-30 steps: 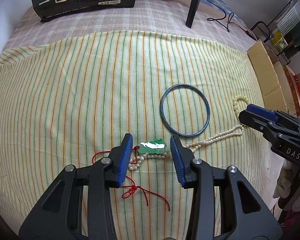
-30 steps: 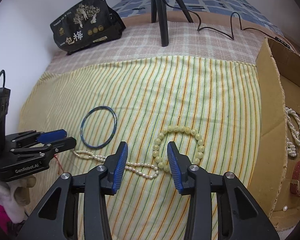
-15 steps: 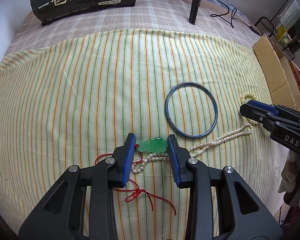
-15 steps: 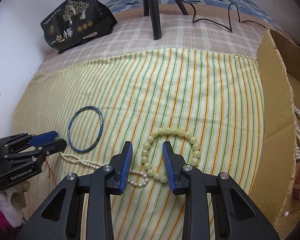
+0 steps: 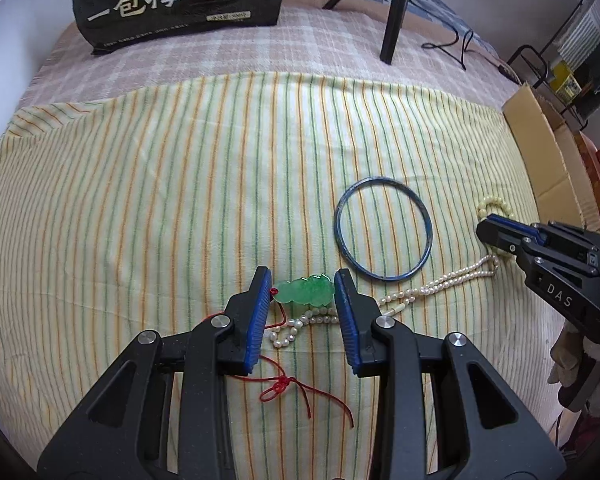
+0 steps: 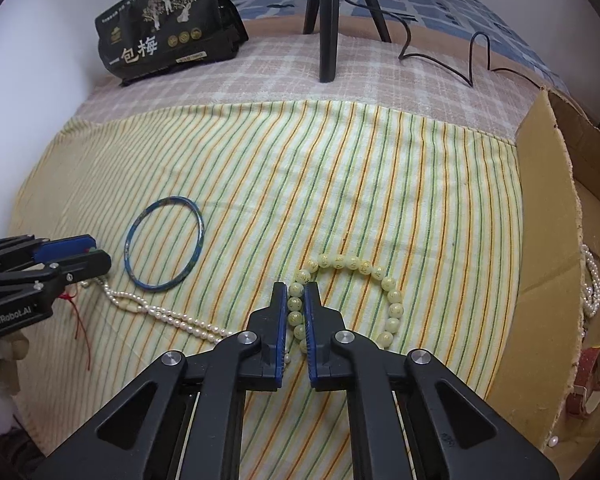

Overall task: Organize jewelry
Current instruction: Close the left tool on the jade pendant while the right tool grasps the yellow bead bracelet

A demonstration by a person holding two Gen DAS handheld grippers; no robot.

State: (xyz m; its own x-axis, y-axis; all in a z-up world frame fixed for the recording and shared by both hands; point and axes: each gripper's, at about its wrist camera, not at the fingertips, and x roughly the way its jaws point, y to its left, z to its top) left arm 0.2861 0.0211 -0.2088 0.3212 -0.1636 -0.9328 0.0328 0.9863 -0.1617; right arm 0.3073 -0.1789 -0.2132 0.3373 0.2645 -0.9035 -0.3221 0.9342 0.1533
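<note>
Right tongs (image 6: 296, 316) have now clamped onto the yellow bead bracelet (image 6: 392, 307), up from half a second ago. Left tongs (image 5: 303, 294) stay open around the green pendant (image 5: 306, 290), barely closer.

We read large white characters "一包梅" on the black snack bag (image 5: 180, 0), which also shows in the right wrist view (image 6: 168, 28); its smaller print is too fine for us to read. We make out "DAS" on the right gripper (image 5: 494, 232) body, and "GenRobot.AI" on the left gripper (image 6: 84, 254) body
</note>
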